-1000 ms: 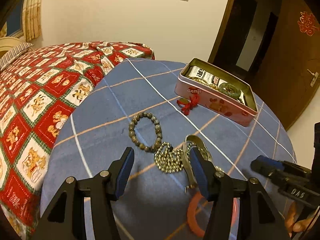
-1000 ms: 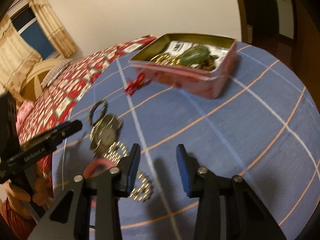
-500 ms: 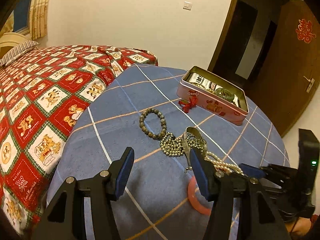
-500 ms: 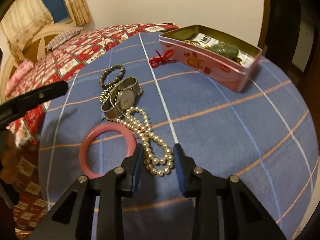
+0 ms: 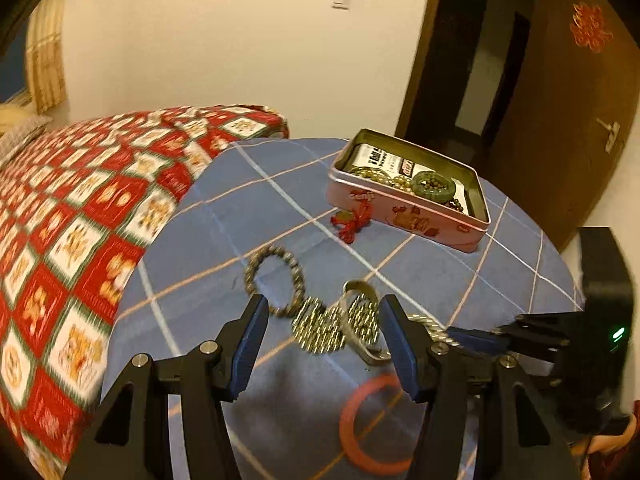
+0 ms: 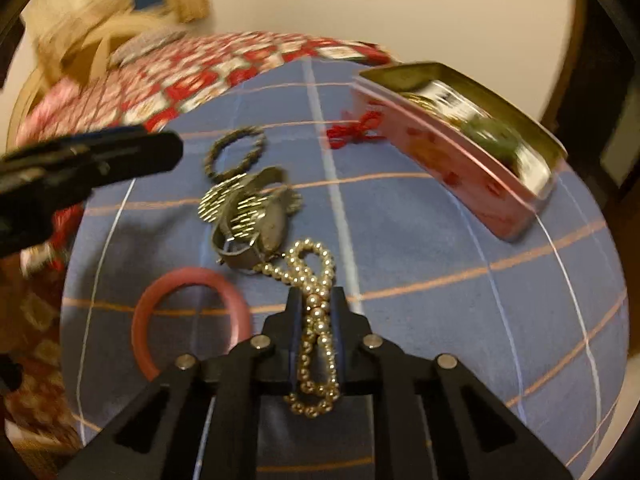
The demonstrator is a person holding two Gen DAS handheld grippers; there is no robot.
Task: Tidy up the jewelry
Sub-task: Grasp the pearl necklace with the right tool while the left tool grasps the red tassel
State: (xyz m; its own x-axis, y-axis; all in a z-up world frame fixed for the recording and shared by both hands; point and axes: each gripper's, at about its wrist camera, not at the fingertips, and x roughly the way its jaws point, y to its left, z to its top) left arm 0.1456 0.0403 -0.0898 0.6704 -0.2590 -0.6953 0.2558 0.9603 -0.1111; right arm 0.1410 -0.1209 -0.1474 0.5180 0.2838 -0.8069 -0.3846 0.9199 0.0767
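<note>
The right tool [image 6: 316, 312] has just been closing and is now clenched on the pearl necklace [image 6: 316, 280], whose beads run between its blue pads; a loop of the strand lies ahead of the tips on the blue checked counter [image 6: 440, 240] and another loop bunches behind them. At about 9 o'clock from that tool lies the pink bangle [image 6: 192, 280], flat on the cloth. Toward 11 o'clock sits the wristwatch [image 6: 260, 216] tangled with a silver bead chain [image 6: 228, 200], and beyond them the dark bead bracelet [image 6: 236, 148]. The pink tin [image 6: 460, 160] stands open at 1 o'clock, with a green bangle [image 6: 492, 136] and other pieces inside; a red knotted cord [image 6: 352, 132] lies just beside its near end. The left tool [image 5: 324, 340] hangs released above the counter with nothing between its pads, over the chain and the watch. A red patterned bed [image 5: 80, 200] lies past the counter's edge at 10 o'clock.
</note>
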